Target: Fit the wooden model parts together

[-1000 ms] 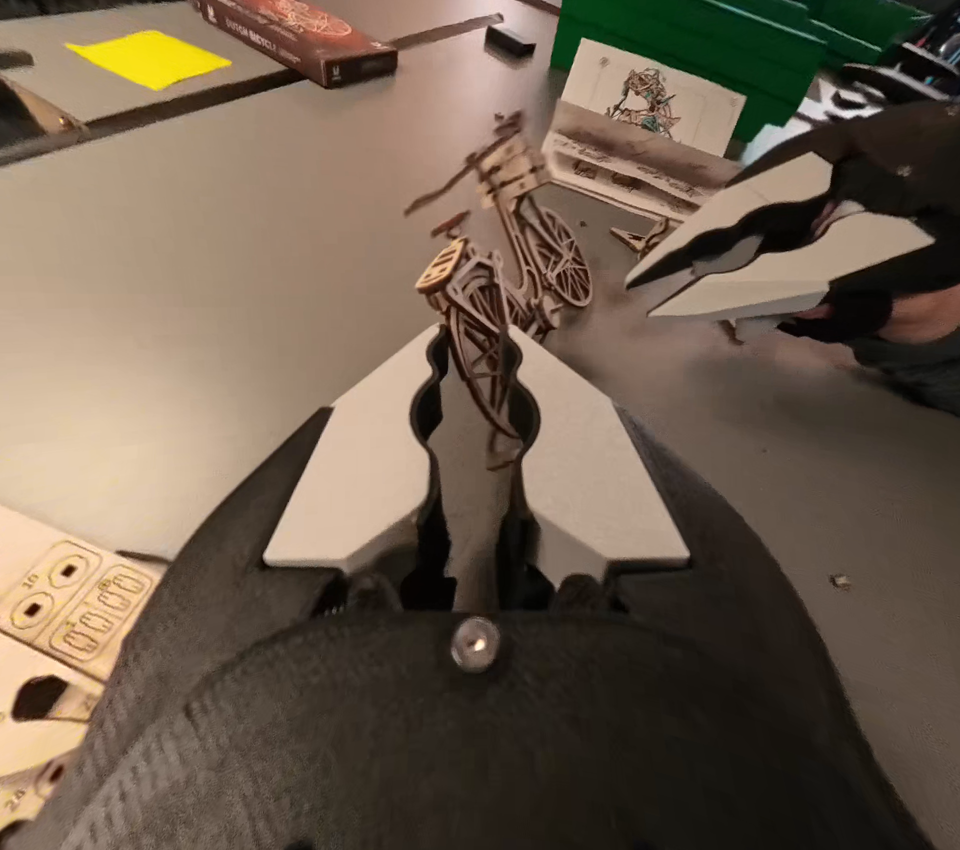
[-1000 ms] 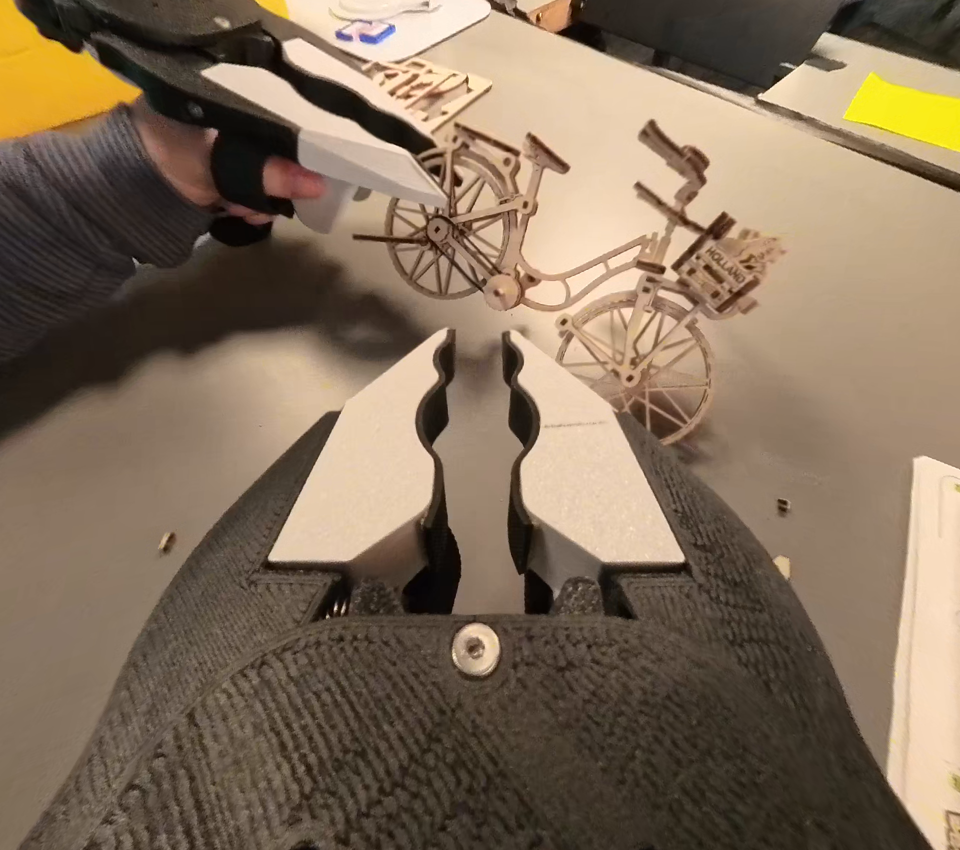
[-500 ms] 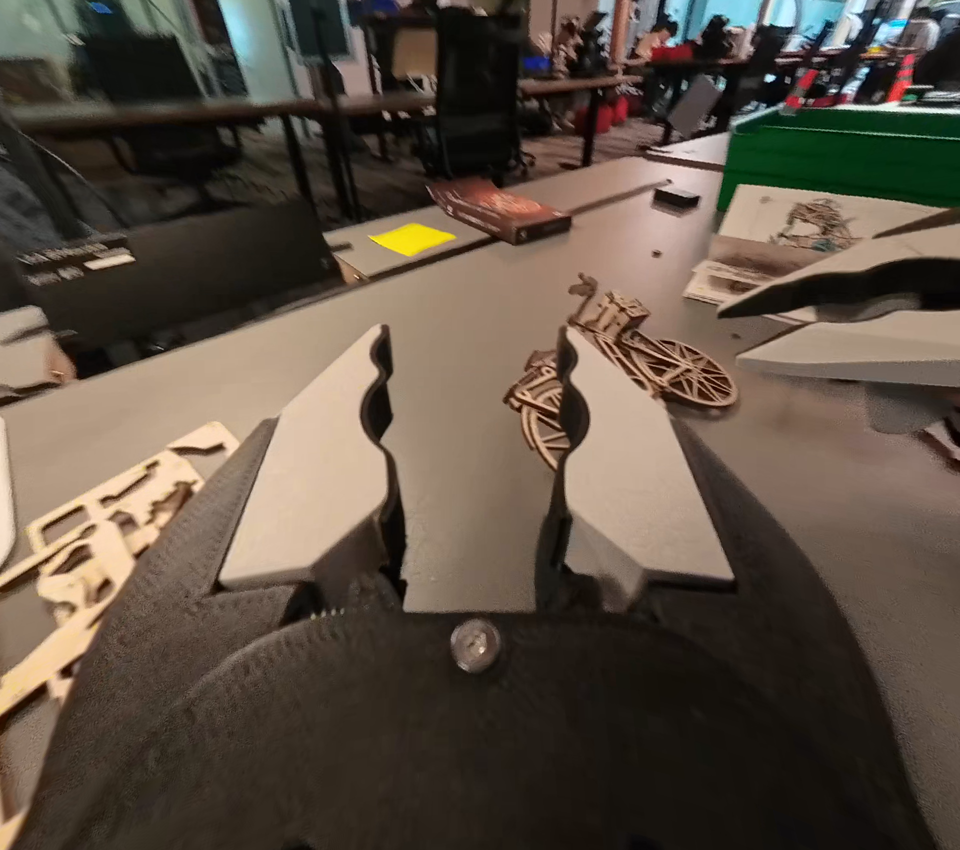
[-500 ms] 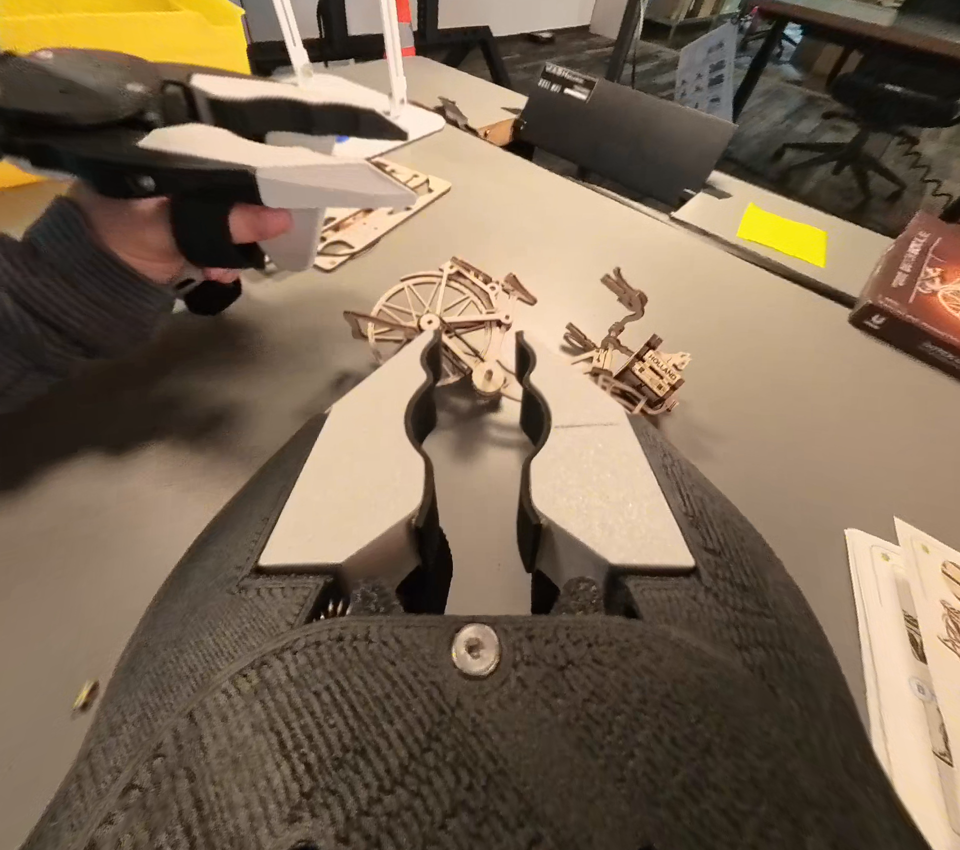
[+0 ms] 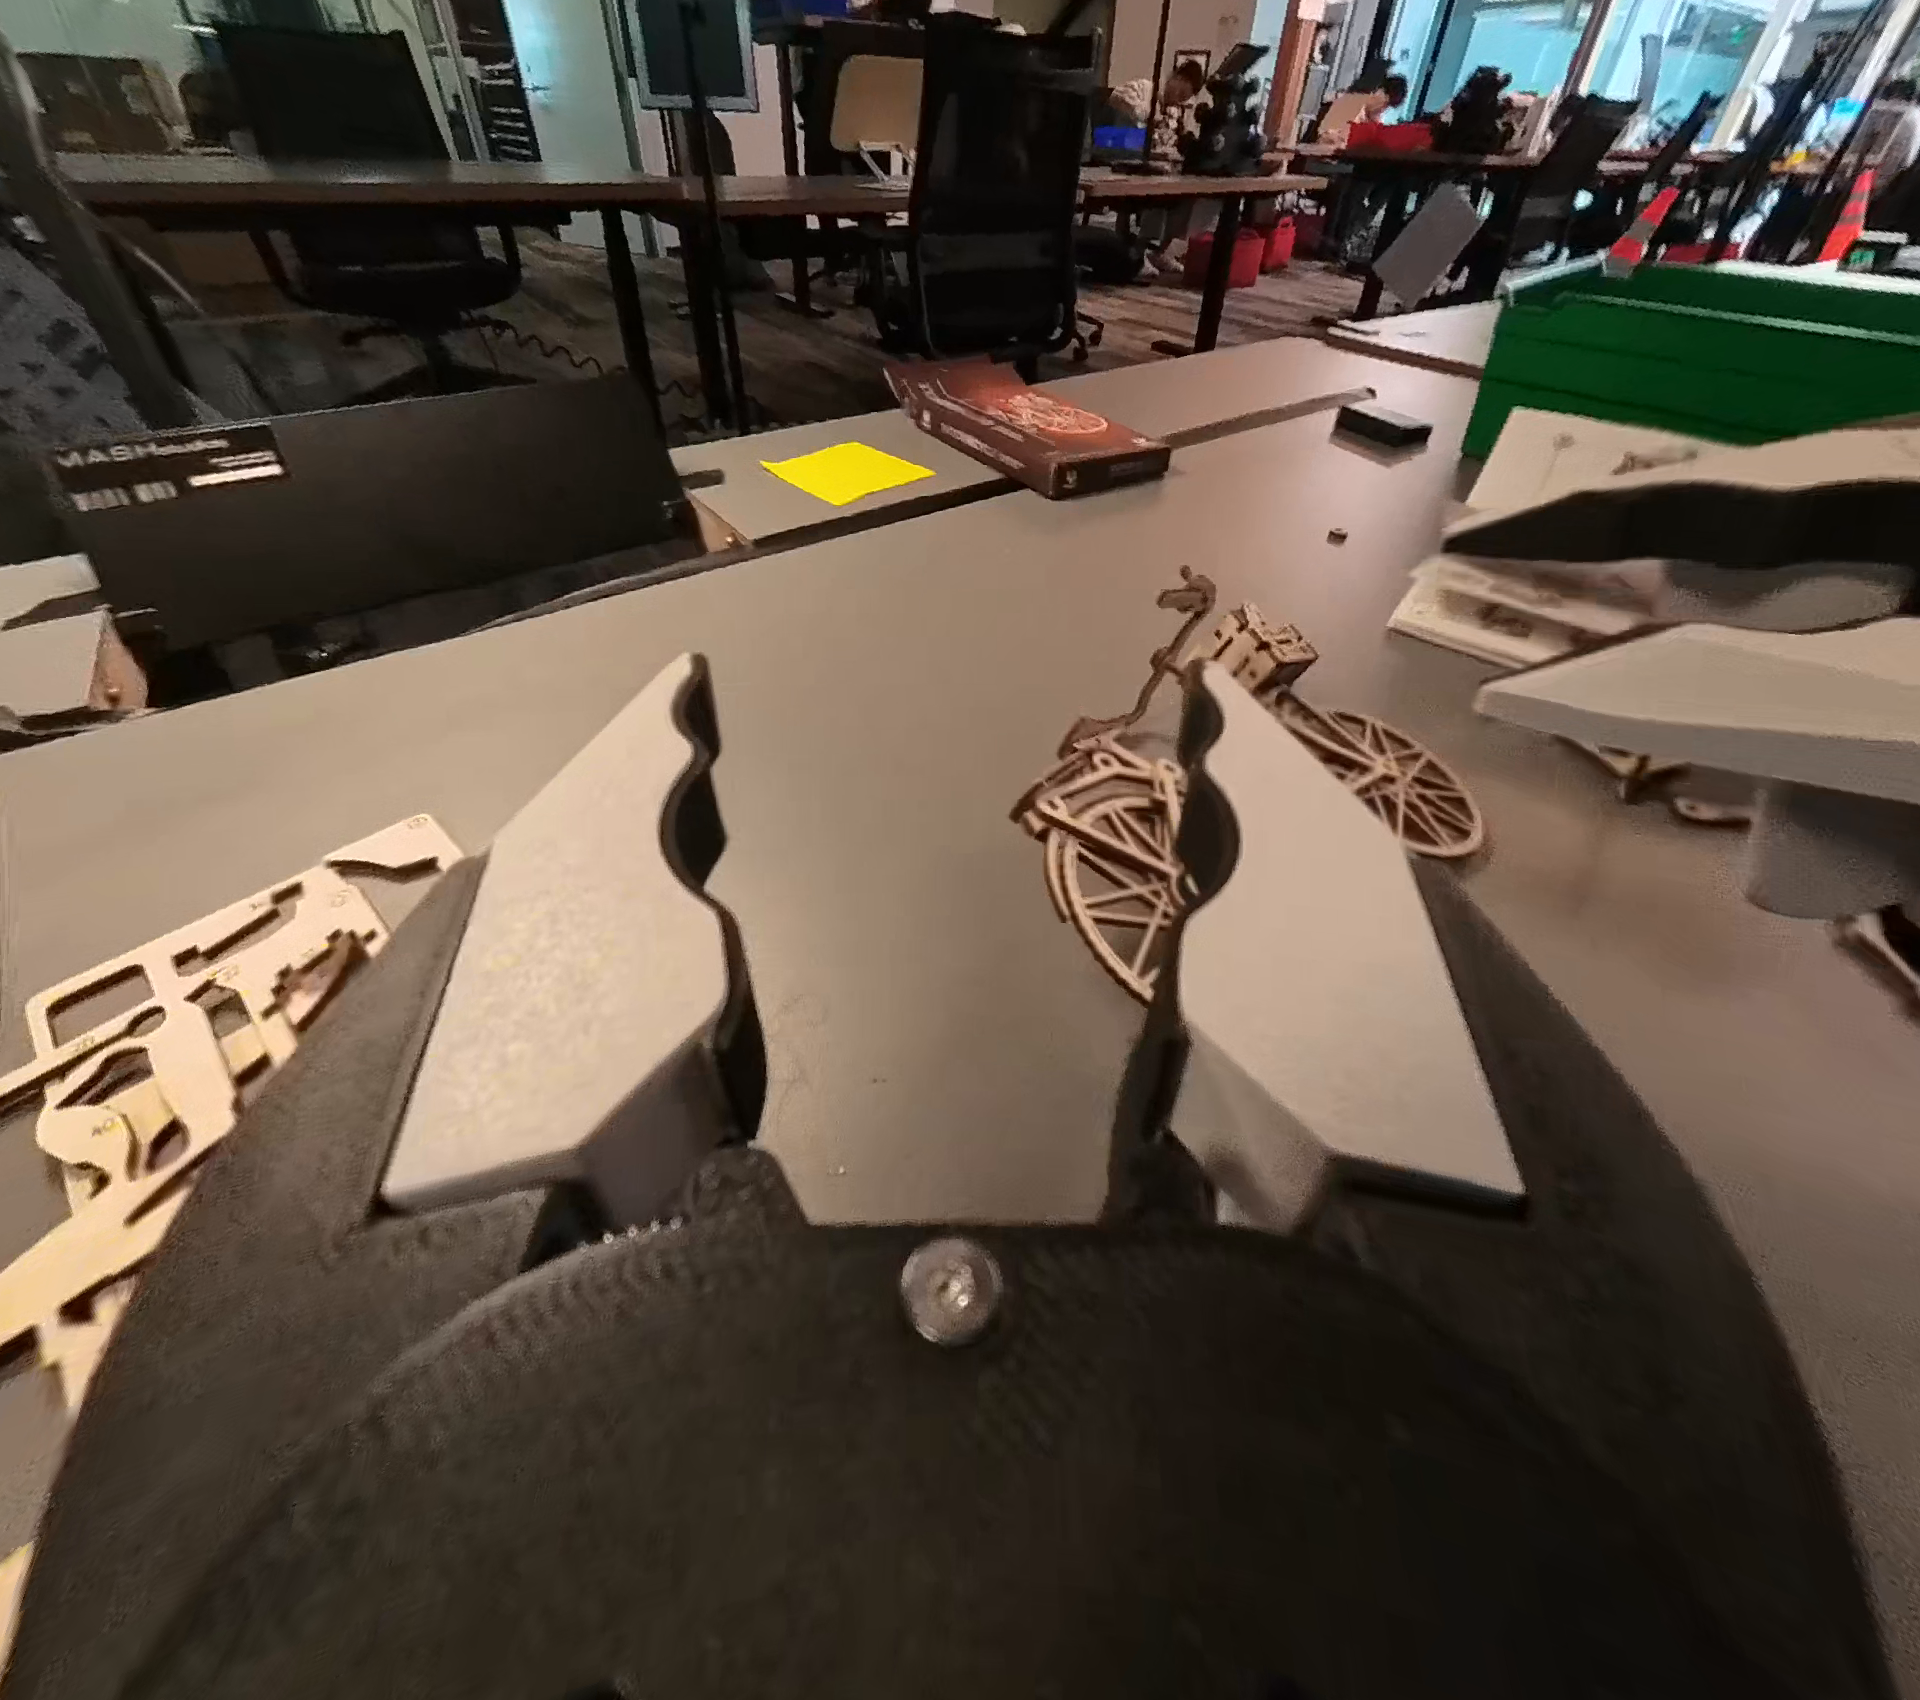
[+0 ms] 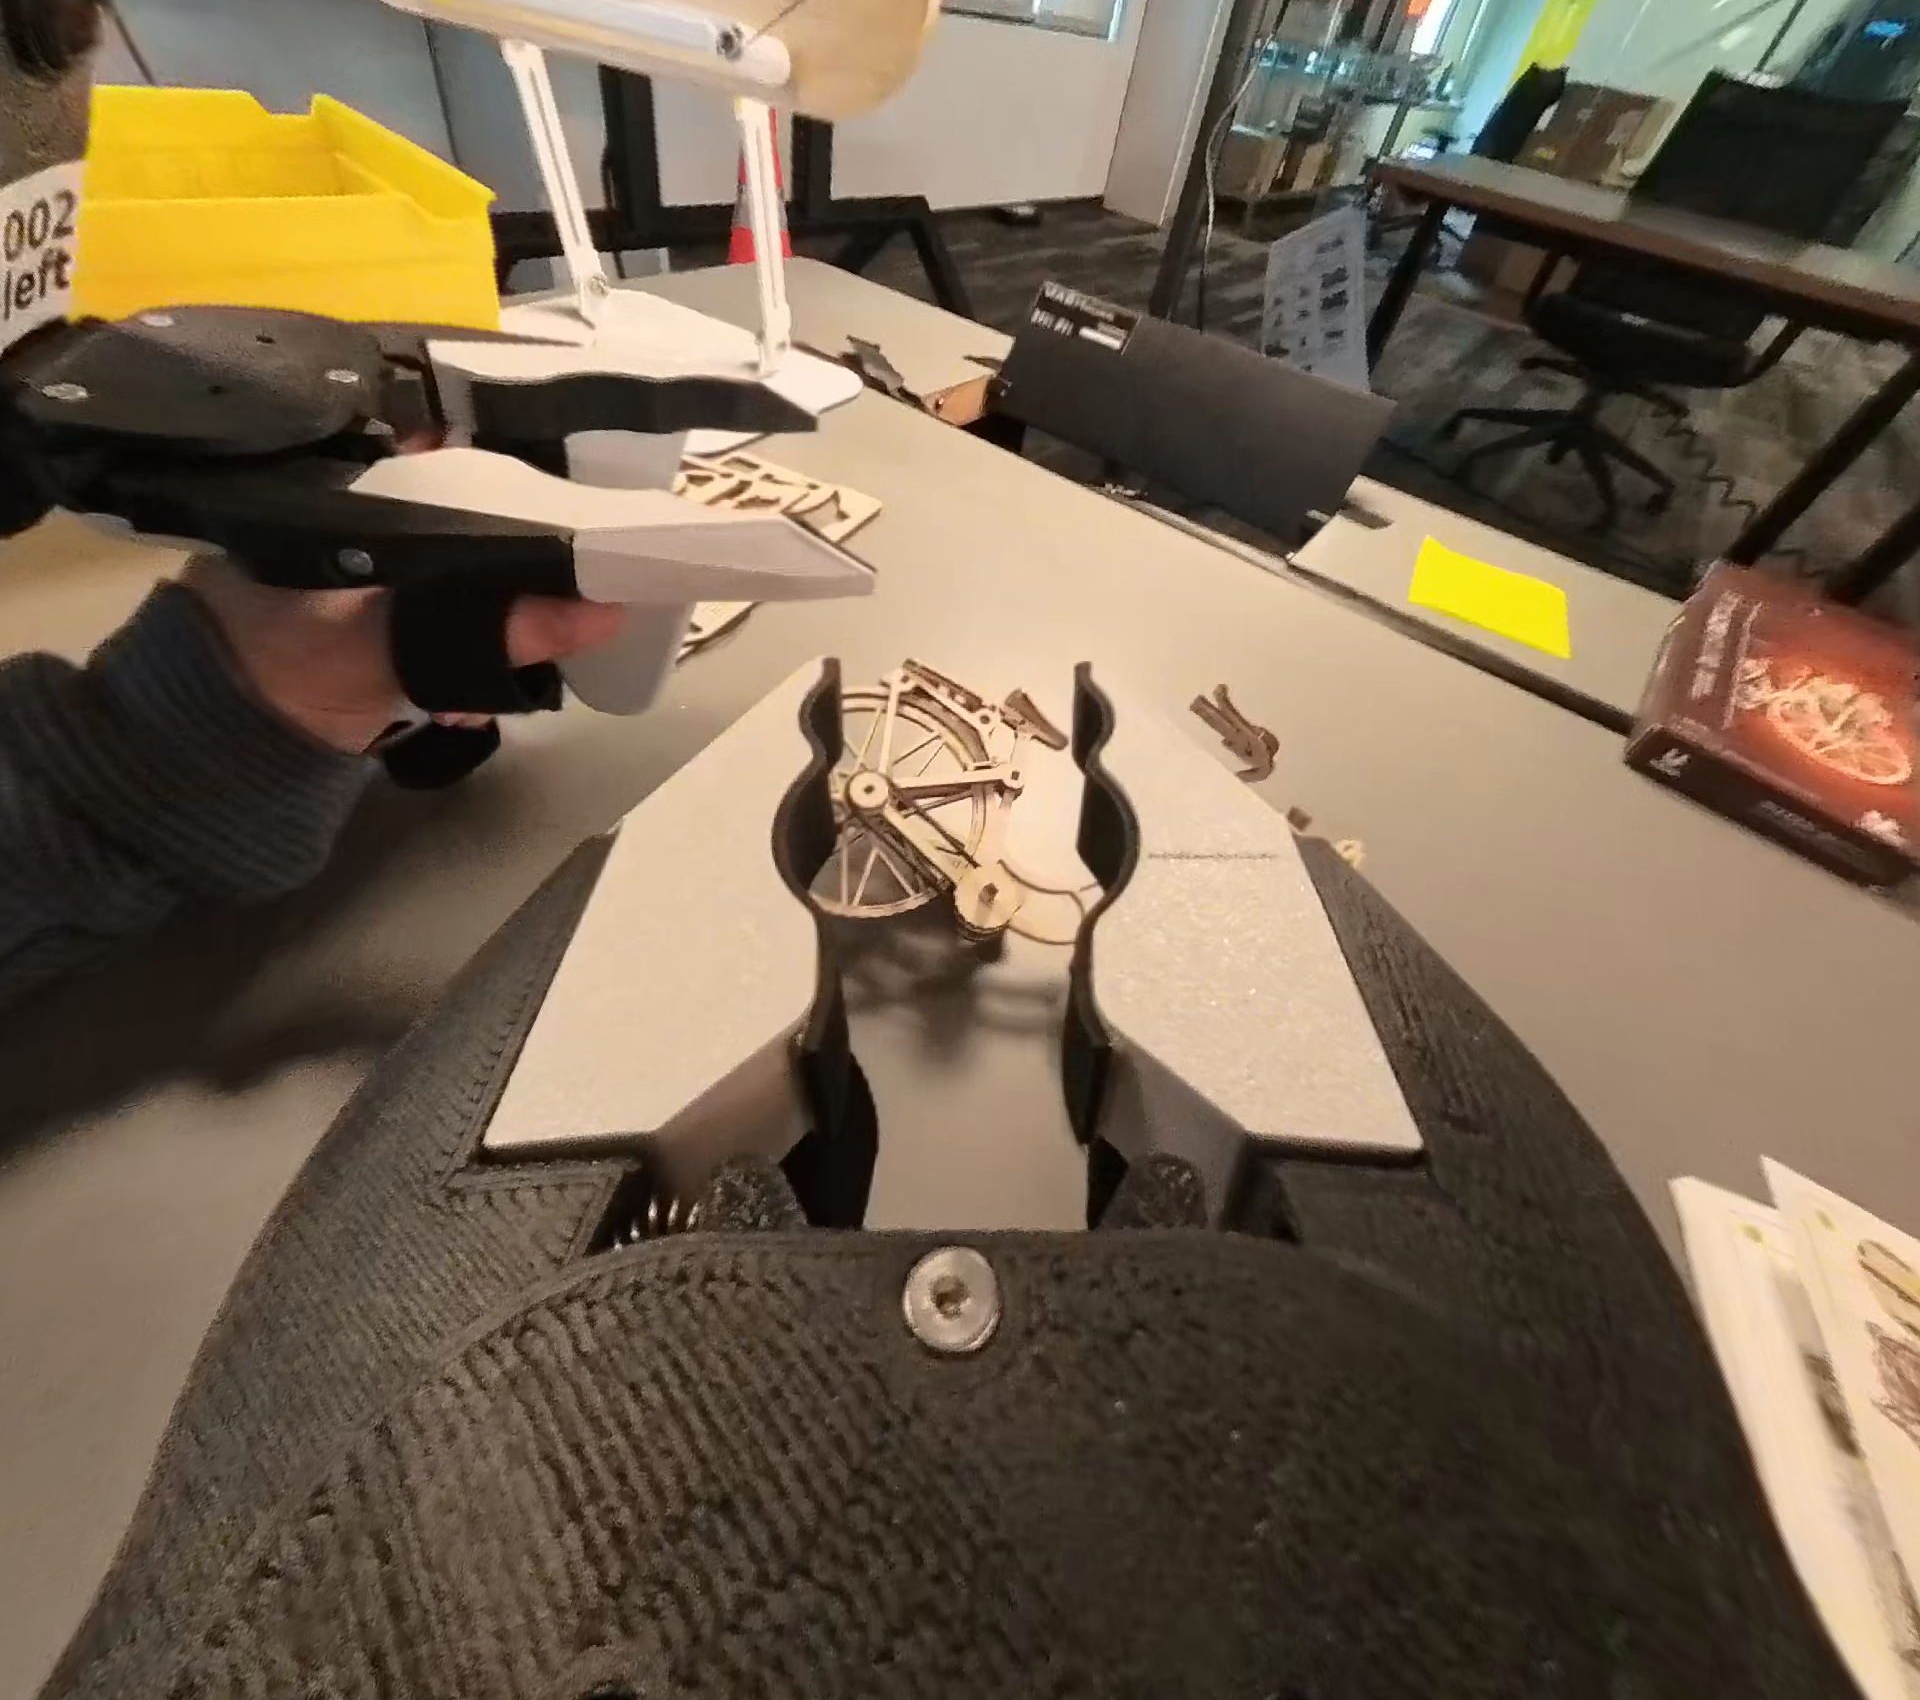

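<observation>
Thin laser-cut plywood makes up the model bicycle, lying on its side on the grey table between both grippers; likely very light, with brittle spokes. Left gripper and right gripper both hang spread apart, empty. Best hold is probably the frame, not a wheel.

The pale tan laser-cut wooden bicycle model has dark burnt-brown edges and lies on the plain matte grey surface. Each hand-held gripper, the left hand-held gripper and the right hand-held gripper, has light grey fingers with black inner pads and a black ribbed body. A bright yellow square sheet sits beside a dark brown flat box with an orange bicycle picture. The plastic crate is green; the plastic bin is yellow.
</observation>
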{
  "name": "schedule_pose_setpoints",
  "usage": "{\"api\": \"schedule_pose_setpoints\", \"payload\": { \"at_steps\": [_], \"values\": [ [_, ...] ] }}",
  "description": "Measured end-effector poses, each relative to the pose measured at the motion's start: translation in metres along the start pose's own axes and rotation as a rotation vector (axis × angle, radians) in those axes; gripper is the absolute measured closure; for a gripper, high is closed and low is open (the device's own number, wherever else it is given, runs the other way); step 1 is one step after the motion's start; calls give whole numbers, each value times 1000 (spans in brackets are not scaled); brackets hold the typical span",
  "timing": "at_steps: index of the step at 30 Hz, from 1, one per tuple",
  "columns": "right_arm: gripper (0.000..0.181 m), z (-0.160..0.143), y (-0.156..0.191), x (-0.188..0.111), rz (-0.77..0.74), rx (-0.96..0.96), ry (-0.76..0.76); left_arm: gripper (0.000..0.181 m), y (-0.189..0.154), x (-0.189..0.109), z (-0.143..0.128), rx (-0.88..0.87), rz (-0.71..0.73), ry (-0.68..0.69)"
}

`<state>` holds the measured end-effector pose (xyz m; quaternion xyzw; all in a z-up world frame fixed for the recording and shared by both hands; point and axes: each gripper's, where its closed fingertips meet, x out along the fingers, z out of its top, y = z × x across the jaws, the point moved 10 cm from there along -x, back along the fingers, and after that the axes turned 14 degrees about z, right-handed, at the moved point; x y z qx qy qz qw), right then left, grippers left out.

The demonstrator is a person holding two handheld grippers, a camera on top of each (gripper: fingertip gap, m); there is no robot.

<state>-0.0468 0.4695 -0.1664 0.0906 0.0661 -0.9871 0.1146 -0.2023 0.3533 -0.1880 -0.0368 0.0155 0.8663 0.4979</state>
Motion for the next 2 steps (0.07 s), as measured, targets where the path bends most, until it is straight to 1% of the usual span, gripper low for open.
{"api": "schedule_pose_setpoints", "payload": {
  "at_steps": [2],
  "values": [
    [135,4,1,-1,-34,-25,-13,86,3,-2,3,-23,31,-39]
  ]
}}
